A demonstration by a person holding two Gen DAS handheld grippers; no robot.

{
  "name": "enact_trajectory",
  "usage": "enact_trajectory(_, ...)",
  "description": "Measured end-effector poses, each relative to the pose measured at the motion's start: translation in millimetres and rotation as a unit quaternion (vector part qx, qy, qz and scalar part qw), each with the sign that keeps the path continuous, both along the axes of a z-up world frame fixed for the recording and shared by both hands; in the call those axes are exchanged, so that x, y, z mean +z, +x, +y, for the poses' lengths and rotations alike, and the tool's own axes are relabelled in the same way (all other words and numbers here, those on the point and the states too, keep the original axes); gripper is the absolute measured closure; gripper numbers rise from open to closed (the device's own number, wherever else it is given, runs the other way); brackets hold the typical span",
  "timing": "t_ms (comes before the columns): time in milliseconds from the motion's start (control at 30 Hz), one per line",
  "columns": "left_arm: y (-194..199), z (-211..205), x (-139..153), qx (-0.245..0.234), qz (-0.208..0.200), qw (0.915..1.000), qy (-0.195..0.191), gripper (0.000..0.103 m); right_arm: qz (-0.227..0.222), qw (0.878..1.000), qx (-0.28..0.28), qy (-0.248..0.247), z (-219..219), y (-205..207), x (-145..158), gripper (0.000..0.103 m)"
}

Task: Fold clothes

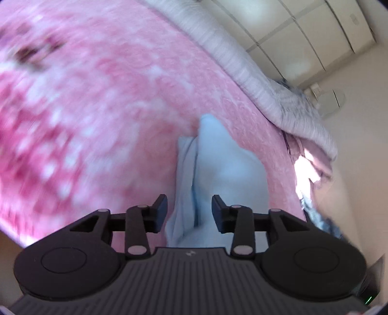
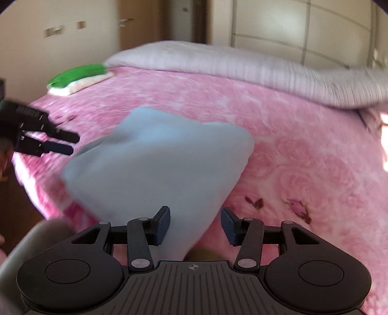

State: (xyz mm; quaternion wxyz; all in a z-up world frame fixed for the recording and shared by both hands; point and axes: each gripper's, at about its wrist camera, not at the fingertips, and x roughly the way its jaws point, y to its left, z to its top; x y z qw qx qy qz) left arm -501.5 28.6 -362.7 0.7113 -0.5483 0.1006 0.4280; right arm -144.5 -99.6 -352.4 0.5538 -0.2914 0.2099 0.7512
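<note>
Blue garment (image 1: 218, 169) lengthwise, away from left gripper (image 1: 189, 210)

Count of things on and around the bed, both wrist views.

Grippers: two, the right gripper (image 2: 195, 225) and the left gripper (image 2: 70, 143), two fingers each. Light blue garment (image 2: 155, 164): one, bunched on the spread. Pink floral bedspread (image 2: 291, 150): one. Pale striped quilt (image 2: 242, 70) along the far side: one. Folded pieces stacked at the far corner: two, one green folded piece (image 2: 77, 75) on one cream folded piece (image 2: 80, 86); the blur could hide a third layer. Dark flower prints on the spread near the right gripper: about three. Door handle (image 2: 125, 21): one. Wall plates (image 2: 64, 29): two.
</note>
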Motion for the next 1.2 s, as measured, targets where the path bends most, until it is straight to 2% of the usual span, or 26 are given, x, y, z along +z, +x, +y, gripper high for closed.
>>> enact_trajectory(100, -9, -20, -9, 0.020, -0.046, 0.9979, -0.041, 0.068, -0.023, 0.999, 0.025, -0.003, -20, -8, -3, 0.053)
enact_trajectory(167, -7, -27, -15, 0.027, -0.068, 0.9958, -0.055, 0.068, -0.045, 0.998, 0.038, -0.009, -25, -17, -8, 0.053)
enact_trajectory(333, 10, -26, -24, 0.054, -0.095, 0.9921, -0.062, 0.068, -0.092, 0.994, 0.056, 0.006, -30, -35, -20, 0.053)
enact_trajectory(500, 26, -20, -31, 0.061, -0.067, 0.9943, -0.056, 0.068, -0.152, 0.986, 0.069, 0.033, -25, -48, -33, 0.054)
enact_trajectory(567, 29, -20, -32, 0.063, -0.049, 0.9957, -0.048, 0.079, -0.183, 0.979, 0.076, 0.045, -24, -53, -38, 0.075)
enact_trajectory(667, 31, -24, -25, 0.051, -0.013, 0.9986, -0.005, 0.089, -0.199, 0.974, 0.087, 0.070, -27, -55, -39, 0.079)
enact_trajectory(800, 31, -32, -23, 0.038, 0.015, 0.9989, 0.022, 0.091, -0.233, 0.961, 0.116, 0.094, -32, -59, -41, 0.083)
enact_trajectory(900, 32, -36, -21, 0.029, 0.031, 0.9987, 0.029, 0.089, -0.268, 0.949, 0.144, 0.082, -32, -64, -59, 0.083)
enact_trajectory(1033, 32, -39, -11, 0.011, 0.041, 0.9986, 0.032, 0.088, -0.273, 0.947, 0.152, 0.076, -32, -64, -68, 0.083)
enact_trajectory(1133, 32, -42, -3, -0.002, 0.048, 0.9982, 0.035, 0.089, -0.235, 0.961, 0.139, 0.052, -26, -53, -55, 0.080)
enact_trajectory(1200, 31, -44, 6, -0.012, 0.053, 0.9976, 0.042, 0.092, -0.177, 0.977, 0.119, 0.029, -24, -41, -38, 0.080)
